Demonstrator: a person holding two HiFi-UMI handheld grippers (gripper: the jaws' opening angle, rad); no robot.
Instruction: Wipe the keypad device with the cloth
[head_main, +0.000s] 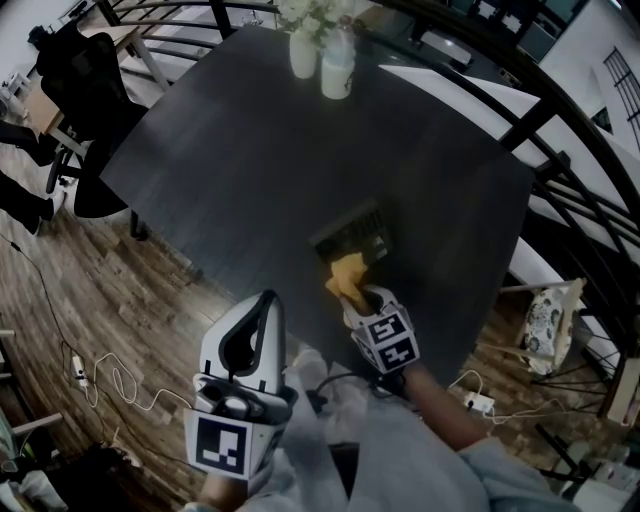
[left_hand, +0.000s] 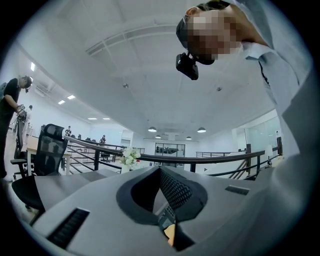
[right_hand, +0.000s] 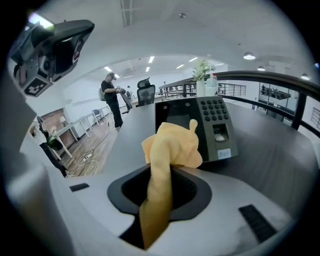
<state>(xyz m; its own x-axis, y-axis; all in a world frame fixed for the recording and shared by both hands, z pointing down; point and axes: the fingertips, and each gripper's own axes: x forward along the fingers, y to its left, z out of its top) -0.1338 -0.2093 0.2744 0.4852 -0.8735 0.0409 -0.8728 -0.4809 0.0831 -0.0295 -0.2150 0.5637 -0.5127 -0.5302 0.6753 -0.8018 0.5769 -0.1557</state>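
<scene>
The grey keypad device (head_main: 352, 236) lies on the dark table (head_main: 260, 170), near its front edge. In the right gripper view the keypad device (right_hand: 212, 125) shows its keys and a small window. My right gripper (head_main: 363, 297) is shut on a yellow cloth (head_main: 347, 275), and the bunched cloth (right_hand: 172, 145) hangs just in front of the device's near side, against its left part. My left gripper (head_main: 264, 302) is held up off the table's front edge, close to the person's body. Its jaws meet at the tip with nothing between them (left_hand: 161, 172).
A white vase of flowers (head_main: 302, 45) and a white bottle (head_main: 338, 65) stand at the table's far side. A black office chair (head_main: 85, 90) is to the left. Cables (head_main: 110, 385) lie on the wooden floor. A black railing (head_main: 560, 150) runs past the right. A person (right_hand: 112, 100) stands far off.
</scene>
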